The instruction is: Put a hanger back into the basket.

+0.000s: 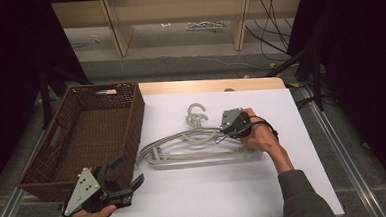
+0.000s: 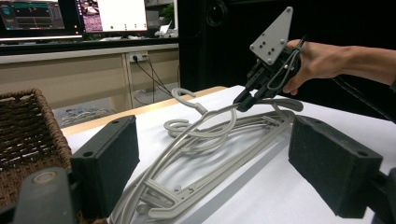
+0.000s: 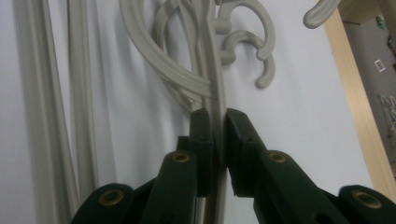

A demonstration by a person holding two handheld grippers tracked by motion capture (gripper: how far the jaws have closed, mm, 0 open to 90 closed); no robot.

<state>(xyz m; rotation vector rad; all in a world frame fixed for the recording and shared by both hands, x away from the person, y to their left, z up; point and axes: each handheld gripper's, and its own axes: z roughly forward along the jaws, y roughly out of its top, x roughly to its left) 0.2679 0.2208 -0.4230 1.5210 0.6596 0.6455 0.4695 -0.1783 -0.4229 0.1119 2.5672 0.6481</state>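
A white-covered desk (image 1: 200, 188) carried a brown wicker basket (image 1: 90, 136) at its left and a pile of grey hangers (image 1: 193, 146) at its centre. The right gripper (image 1: 226, 132) was clamped on one hanger's thin bar at the pile's right end. The left gripper (image 1: 127, 174) was held wide apart, nothing between its jaws, just beside the basket, well apart from the hangers.

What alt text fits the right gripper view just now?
The right tongs are shut on a thin arm of a grey hanger, seen close up. More hangers lie on the white table, hooks pointing away.
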